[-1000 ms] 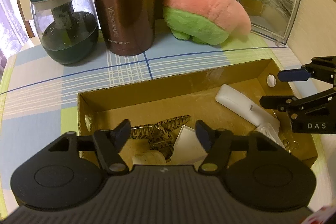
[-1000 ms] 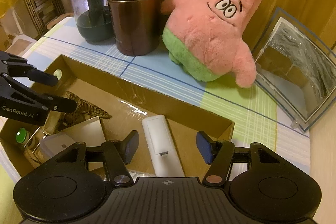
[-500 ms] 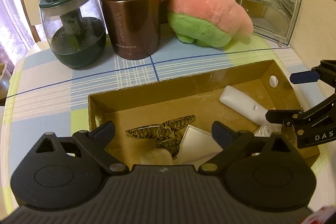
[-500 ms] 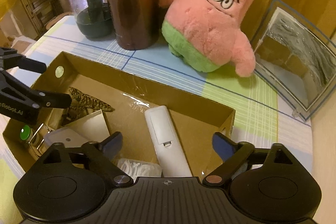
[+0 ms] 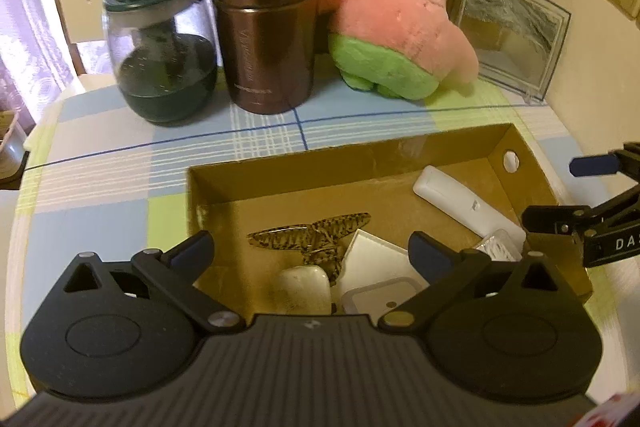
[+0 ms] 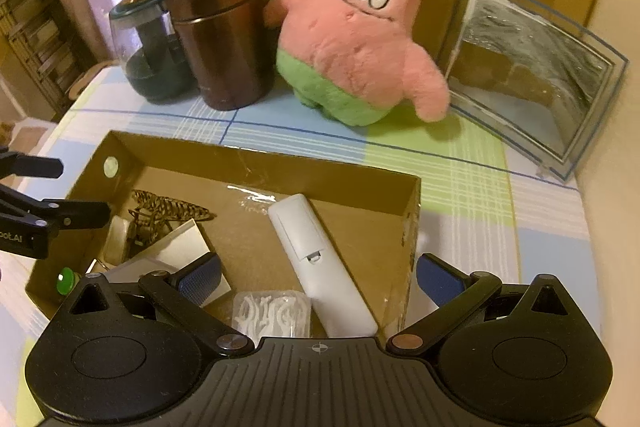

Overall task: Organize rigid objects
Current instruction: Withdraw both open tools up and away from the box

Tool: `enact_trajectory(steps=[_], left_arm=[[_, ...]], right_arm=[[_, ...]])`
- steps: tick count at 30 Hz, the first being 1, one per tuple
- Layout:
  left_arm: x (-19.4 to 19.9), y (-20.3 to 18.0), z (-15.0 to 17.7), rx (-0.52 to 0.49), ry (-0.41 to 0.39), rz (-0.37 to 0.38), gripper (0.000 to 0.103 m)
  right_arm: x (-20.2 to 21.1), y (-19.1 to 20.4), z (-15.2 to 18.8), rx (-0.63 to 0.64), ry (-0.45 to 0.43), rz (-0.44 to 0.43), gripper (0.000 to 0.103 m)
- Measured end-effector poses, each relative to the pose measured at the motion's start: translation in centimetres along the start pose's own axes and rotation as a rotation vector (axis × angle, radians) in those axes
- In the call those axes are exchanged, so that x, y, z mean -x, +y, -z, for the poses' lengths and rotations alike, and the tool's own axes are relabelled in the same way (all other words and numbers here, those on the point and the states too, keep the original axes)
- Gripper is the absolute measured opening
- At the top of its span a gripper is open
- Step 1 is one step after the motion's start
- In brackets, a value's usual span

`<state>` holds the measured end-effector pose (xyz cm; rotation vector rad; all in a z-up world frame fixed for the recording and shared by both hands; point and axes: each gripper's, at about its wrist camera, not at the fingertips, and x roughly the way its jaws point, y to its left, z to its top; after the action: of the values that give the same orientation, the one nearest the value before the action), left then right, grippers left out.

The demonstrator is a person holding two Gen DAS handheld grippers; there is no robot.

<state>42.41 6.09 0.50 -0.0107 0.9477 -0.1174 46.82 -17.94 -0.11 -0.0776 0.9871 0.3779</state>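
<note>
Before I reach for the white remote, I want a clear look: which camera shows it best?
The right wrist view: the white remote lies full length, back side up, inside the cardboard box. The left wrist view shows it smaller, off to the right, its near end partly hidden.

Brown cardboard box [image 5: 360,163], white remote [image 6: 316,259], pink-green plush [image 6: 360,43]

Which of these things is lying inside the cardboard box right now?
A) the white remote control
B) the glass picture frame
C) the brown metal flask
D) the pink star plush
A: the white remote control lies on the floor of the cardboard box, while the others stand on the tablecloth behind it.
</note>
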Motion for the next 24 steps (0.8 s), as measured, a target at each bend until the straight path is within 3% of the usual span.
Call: enact_trajectory(steps=[8, 20, 24], left_arm=[[3.1, 0.2, 1.5, 0.061, -0.041, -0.027, 0.101], [7.9, -1.0, 4.5, 0.068, -0.09, -0.038, 0.101], [9.8, -1.0, 5.6, 0.067, -0.127, -0.08, 0.101]], right_arm=[[2.6, 0.8, 1.3, -0.042, -0.018, 0.021, 0.101], [7.0, 2.5, 3.6, -0.094, -0.06, 0.018, 0.101], [8.9, 2.9, 4.2, -0.108, -0.091, 0.019, 0.101]])
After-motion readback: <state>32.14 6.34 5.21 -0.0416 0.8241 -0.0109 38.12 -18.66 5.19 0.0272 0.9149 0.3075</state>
